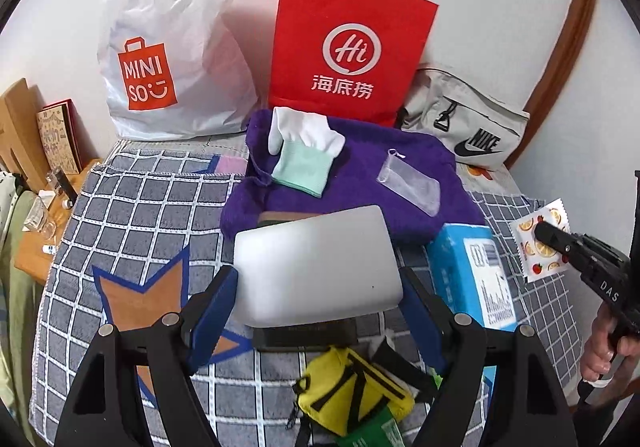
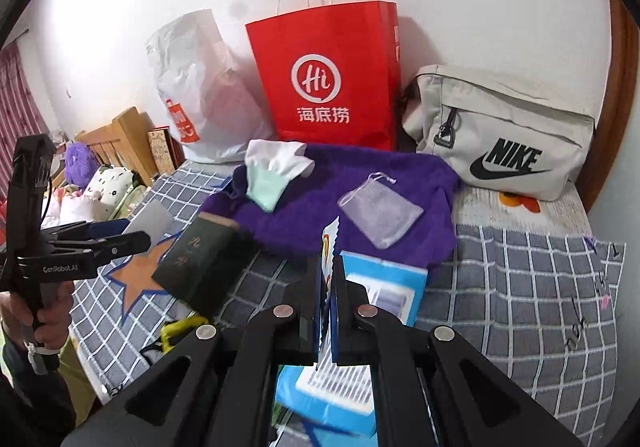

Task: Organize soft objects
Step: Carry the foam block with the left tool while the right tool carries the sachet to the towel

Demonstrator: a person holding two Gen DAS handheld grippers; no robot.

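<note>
My left gripper [image 1: 318,287] is shut on a flat silver-grey pad [image 1: 316,267], held above the bed; it shows at the left of the right wrist view [image 2: 150,221]. My right gripper [image 2: 329,279] is shut on a small white fruit-print packet [image 2: 329,243], seen at the right of the left wrist view [image 1: 540,239]. A purple fleece [image 1: 360,175] lies on the checked bedspread [image 1: 132,215], with a white and mint sock [image 1: 304,151] and a clear mesh pouch [image 1: 408,179] on top of it.
A white Miniso bag [image 1: 168,47], a red paper bag [image 1: 348,43] and a grey Nike bag [image 1: 468,123] lean against the wall. A blue box [image 1: 476,275], a dark green box [image 2: 200,263] and a yellow pouch [image 1: 352,391] lie near the grippers.
</note>
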